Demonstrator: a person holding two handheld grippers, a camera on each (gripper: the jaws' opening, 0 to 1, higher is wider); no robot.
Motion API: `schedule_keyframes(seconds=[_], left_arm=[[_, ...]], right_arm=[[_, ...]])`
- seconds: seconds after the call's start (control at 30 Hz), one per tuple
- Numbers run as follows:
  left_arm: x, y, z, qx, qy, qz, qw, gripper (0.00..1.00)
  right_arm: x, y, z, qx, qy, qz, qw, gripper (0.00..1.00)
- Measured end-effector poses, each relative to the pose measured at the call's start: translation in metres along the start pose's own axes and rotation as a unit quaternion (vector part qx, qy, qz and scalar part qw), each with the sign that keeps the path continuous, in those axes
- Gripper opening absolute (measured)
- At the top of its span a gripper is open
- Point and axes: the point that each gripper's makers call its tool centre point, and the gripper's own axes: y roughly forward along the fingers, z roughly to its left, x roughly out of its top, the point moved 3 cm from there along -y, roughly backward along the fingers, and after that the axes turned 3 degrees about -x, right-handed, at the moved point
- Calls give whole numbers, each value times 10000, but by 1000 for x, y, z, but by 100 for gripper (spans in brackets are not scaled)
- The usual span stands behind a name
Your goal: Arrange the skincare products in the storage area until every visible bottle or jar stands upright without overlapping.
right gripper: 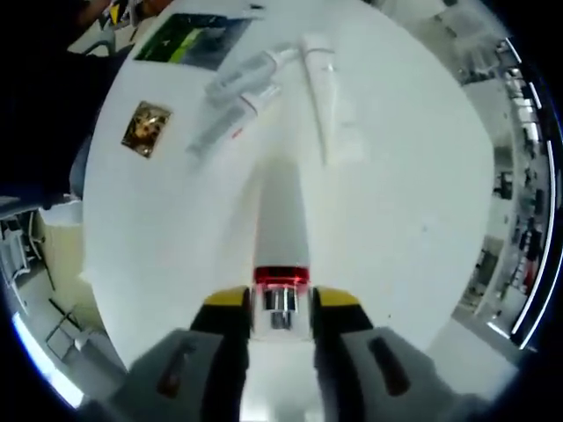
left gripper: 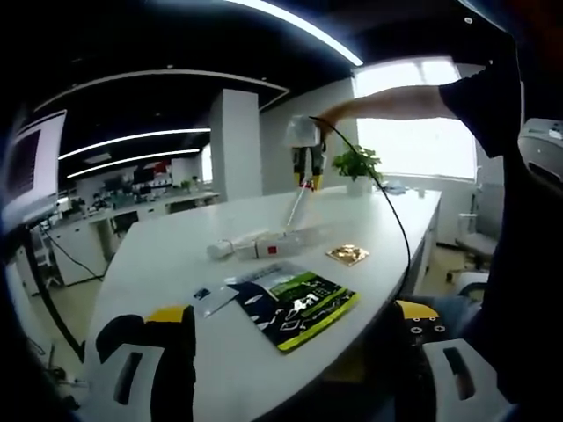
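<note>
Yellow-tipped jaws of the right gripper (right gripper: 280,309) clamp the neck of a white tube (right gripper: 280,224) just below its red band, lifting it clear above the white table (right gripper: 413,202), where more white tubes (right gripper: 255,83) lie on their sides near a gold sachet (right gripper: 145,127). The left gripper (left gripper: 290,352) hangs low over the table's near edge, jaws spread wide with nothing between them, a green-and-black pamphlet (left gripper: 295,306) beyond.
</note>
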Motion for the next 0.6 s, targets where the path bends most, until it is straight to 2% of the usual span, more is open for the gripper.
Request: schedule_keyframes(seconds=[0.13,0.6], left_arm=[[-1,0,0,-13,24,21,10000,94],[0,-6,2,1,18,-28,10000,93]], right_arm=[[-4,-2,0,4,-29,164,9999,26],[-9,-7,0,32,-88,405,9991,26]])
